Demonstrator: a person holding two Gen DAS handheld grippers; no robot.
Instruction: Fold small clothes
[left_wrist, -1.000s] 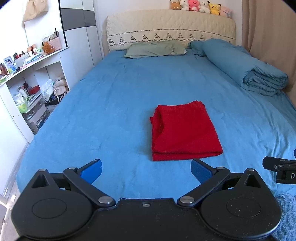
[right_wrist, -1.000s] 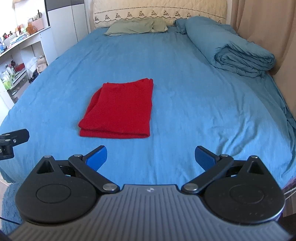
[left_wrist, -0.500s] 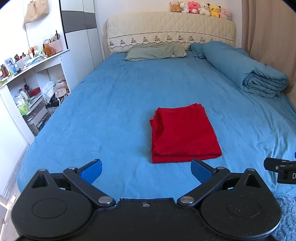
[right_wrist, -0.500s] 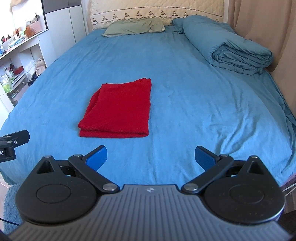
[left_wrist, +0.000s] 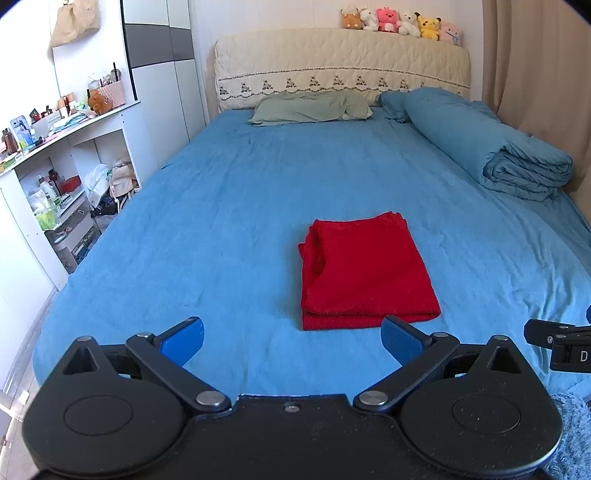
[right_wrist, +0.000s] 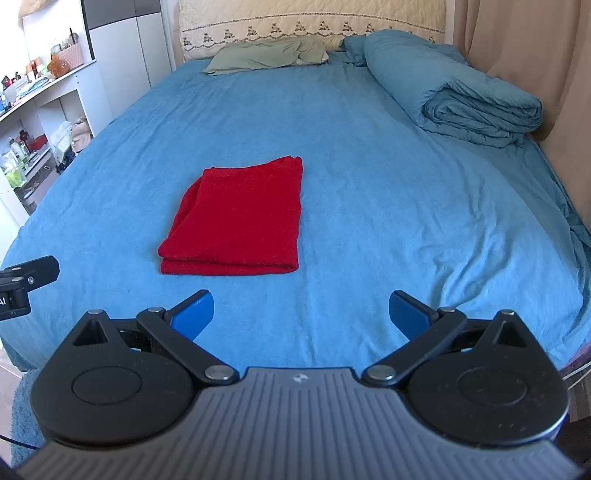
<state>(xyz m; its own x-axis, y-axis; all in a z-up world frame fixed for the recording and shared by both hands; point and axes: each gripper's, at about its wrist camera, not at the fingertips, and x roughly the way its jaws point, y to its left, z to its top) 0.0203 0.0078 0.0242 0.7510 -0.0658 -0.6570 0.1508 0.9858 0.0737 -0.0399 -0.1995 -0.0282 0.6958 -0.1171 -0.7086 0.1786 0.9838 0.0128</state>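
**Red cloth folded on bed, both grippers wide & empty**

While both tools hang back over the bed's near edge, the red cloth lies folded flat on the blue sheet, a neat rectangle w/ doubled layers showing along its near edge. In left wrist view it sits at approx 1 o'clock from the left gripper; in right wrist view, approx 11 o'clock from the right gripper. Neither tool touches it.

Left gripper: jaws spread wide, blue pads apart, nothing between them but sheet. Right gripper: same, jaws wide apart, pads empty. Each tool's body edge shows in the other's view, at 3 o'clock & 9 o'clock.

Farther out: rolled blue duvet at 2 o'clock along the curtain side, well apart from cloth. Green pillow at 12 o'clock against the cream headboard, w/ plush toys lined on top. White shelves w/ clutter at 9–10 o'clock, beside the bed.
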